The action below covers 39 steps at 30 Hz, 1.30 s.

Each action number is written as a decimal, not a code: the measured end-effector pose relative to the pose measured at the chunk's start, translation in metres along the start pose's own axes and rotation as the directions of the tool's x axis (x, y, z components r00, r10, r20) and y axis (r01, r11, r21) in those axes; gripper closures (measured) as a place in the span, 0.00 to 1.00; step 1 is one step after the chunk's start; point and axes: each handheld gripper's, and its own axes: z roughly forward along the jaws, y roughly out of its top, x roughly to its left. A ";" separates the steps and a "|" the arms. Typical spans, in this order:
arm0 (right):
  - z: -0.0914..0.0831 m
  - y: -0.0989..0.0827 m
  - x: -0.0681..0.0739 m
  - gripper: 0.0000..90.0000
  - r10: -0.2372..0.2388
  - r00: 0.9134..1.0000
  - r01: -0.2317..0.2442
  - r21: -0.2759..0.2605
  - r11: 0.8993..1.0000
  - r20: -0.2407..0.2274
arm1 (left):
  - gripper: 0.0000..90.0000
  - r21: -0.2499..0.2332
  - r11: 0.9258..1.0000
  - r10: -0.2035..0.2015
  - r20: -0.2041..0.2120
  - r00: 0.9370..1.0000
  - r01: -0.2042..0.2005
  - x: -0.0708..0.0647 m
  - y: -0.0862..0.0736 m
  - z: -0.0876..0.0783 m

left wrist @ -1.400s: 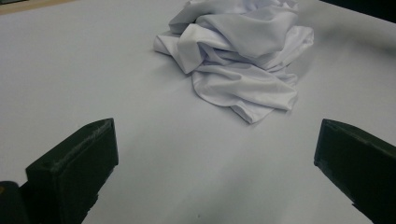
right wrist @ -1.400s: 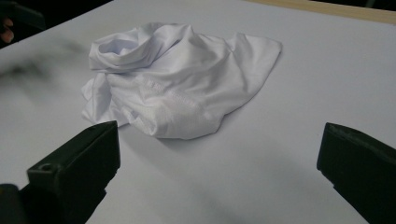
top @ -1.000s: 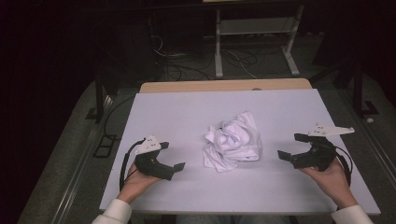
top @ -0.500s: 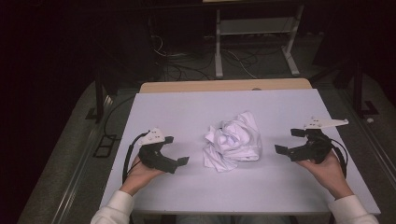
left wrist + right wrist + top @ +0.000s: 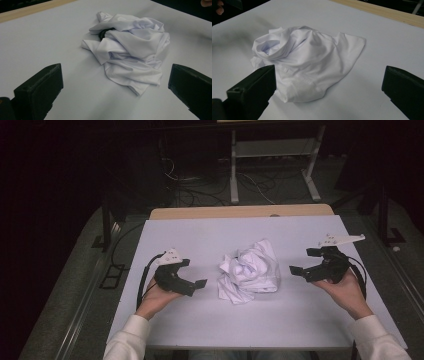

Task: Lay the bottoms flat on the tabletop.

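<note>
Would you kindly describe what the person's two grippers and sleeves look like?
Both are black handheld tools. The left gripper trails a looping black cable and carries a pale three-cornered plate on top; the right gripper has a similar, longer plate and a black cable. Their fingers are blocky, matte black. The sleeves are white.

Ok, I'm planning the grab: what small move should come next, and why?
Probably ease both grippers inward to the crumpled white cloth garment. The left gripper and right gripper flank it with jaws wide open, and neither touches it; bare white table cover lies between each and the cloth.
</note>
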 end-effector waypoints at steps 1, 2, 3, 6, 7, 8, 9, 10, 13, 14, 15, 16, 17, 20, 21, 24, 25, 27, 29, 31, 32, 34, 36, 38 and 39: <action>0.003 0.003 0.000 0.00 0.000 1.000 0.000 0.009 1.000 0.000 | 0.00 0.005 1.000 -0.001 0.000 1.000 0.001 0.001 0.001 0.002; 0.004 0.004 -0.001 0.00 -0.001 1.000 0.001 0.013 1.000 -0.001 | 0.00 0.007 1.000 -0.002 0.000 1.000 0.002 0.002 0.001 0.004; 0.004 0.004 -0.001 0.00 -0.001 1.000 0.001 0.013 1.000 -0.001 | 0.00 0.010 1.000 -0.005 0.000 1.000 0.005 0.002 0.002 0.006; 0.008 0.008 -0.001 0.00 -0.003 1.000 0.003 0.014 1.000 -0.005 | 0.00 0.014 1.000 -0.012 -0.002 1.000 0.012 0.005 0.004 0.011; 0.011 0.011 -0.001 0.00 -0.010 1.000 0.010 0.016 1.000 -0.005 | 0.00 0.013 1.000 -0.016 -0.003 1.000 0.016 0.006 0.004 0.012; 0.011 0.011 -0.001 0.00 -0.010 1.000 0.010 0.016 1.000 -0.005 | 0.00 0.016 1.000 -0.018 -0.006 1.000 0.018 0.007 0.004 0.014; 0.013 0.013 -0.001 0.00 -0.008 1.000 0.008 0.018 1.000 -0.008 | 0.00 0.020 1.000 -0.021 -0.010 1.000 0.022 0.007 0.005 0.016; 0.014 0.014 -0.001 0.00 -0.010 1.000 0.010 0.017 1.000 -0.009 | 0.00 0.024 0.999 -0.026 -0.012 1.000 0.027 0.008 0.005 0.018; 0.018 0.018 0.000 0.00 -0.018 1.000 0.018 0.017 1.000 -0.011 | 0.00 0.032 0.999 -0.039 -0.009 0.999 0.039 0.009 0.004 0.023; 0.019 0.019 0.000 0.00 -0.022 1.000 0.022 0.017 1.000 -0.013 | 0.00 0.036 0.998 -0.041 -0.008 0.999 0.041 0.010 0.003 0.025; 0.021 0.021 0.000 0.00 -0.027 1.000 0.027 0.019 0.999 -0.014 | 0.00 0.035 0.998 -0.045 -0.006 0.999 0.045 0.010 0.003 0.027; 0.022 0.022 0.001 0.00 -0.029 0.999 0.030 0.021 0.999 -0.018 | 0.00 0.035 0.998 -0.047 -0.007 0.999 0.047 0.011 0.002 0.028; 0.024 0.023 0.001 0.00 -0.032 0.999 0.032 0.021 0.999 -0.018 | 0.00 0.033 0.998 -0.051 -0.006 0.999 0.051 0.012 0.002 0.029; 0.028 0.025 0.002 0.00 -0.036 0.999 0.037 0.023 0.999 -0.026 | 0.00 0.037 0.998 -0.059 -0.005 0.998 0.059 0.014 0.000 0.035; 0.029 0.026 0.002 0.00 -0.039 0.999 0.039 0.021 0.999 -0.029 | 0.00 0.037 0.997 -0.062 -0.004 0.998 0.062 0.014 0.000 0.036; 0.034 0.028 0.003 0.00 -0.040 0.998 0.041 0.015 0.999 -0.040 | 0.00 0.039 0.997 -0.062 -0.002 0.998 0.063 0.013 -0.002 0.040; 0.036 0.028 0.004 0.00 -0.041 0.998 0.042 0.012 0.999 -0.044 | 0.00 0.036 0.997 -0.064 0.000 0.998 0.064 0.013 -0.003 0.041; 0.040 0.029 0.005 0.00 -0.039 0.998 0.040 0.009 0.999 -0.057 | 0.00 0.036 0.997 -0.067 0.004 0.998 0.067 0.012 -0.004 0.044; 0.044 0.029 0.006 0.00 -0.042 0.997 0.042 0.011 0.999 -0.064 | 0.00 0.039 0.997 -0.063 0.006 0.998 0.063 0.011 -0.004 0.046; 0.048 0.029 0.008 0.00 -0.050 0.996 0.051 0.013 0.999 -0.071 | 0.00 0.044 0.997 -0.062 0.009 0.998 0.062 0.010 -0.005 0.048; 0.050 0.029 0.010 0.00 -0.056 0.996 0.057 0.018 0.998 -0.072 | 0.00 0.044 0.997 -0.061 0.012 0.998 0.060 0.010 -0.006 0.049; 0.053 0.029 0.012 0.00 -0.062 0.995 0.064 0.021 0.998 -0.081 | 0.00 0.046 0.997 -0.055 0.016 0.998 0.054 0.009 -0.006 0.050; 0.056 0.028 0.015 0.00 -0.059 0.994 0.061 0.017 0.998 -0.093 | 0.00 0.047 0.997 -0.055 0.019 0.998 0.054 0.008 -0.006 0.052; 0.059 0.026 0.018 0.00 -0.061 0.992 0.063 0.016 0.998 -0.108 | 0.00 0.043 0.997 -0.059 0.022 0.998 0.058 0.007 -0.006 0.053; 0.061 0.025 0.020 0.00 -0.064 0.991 0.067 0.021 0.998 -0.114 | 0.00 0.042 0.998 -0.056 0.024 0.998 0.055 0.007 -0.007 0.054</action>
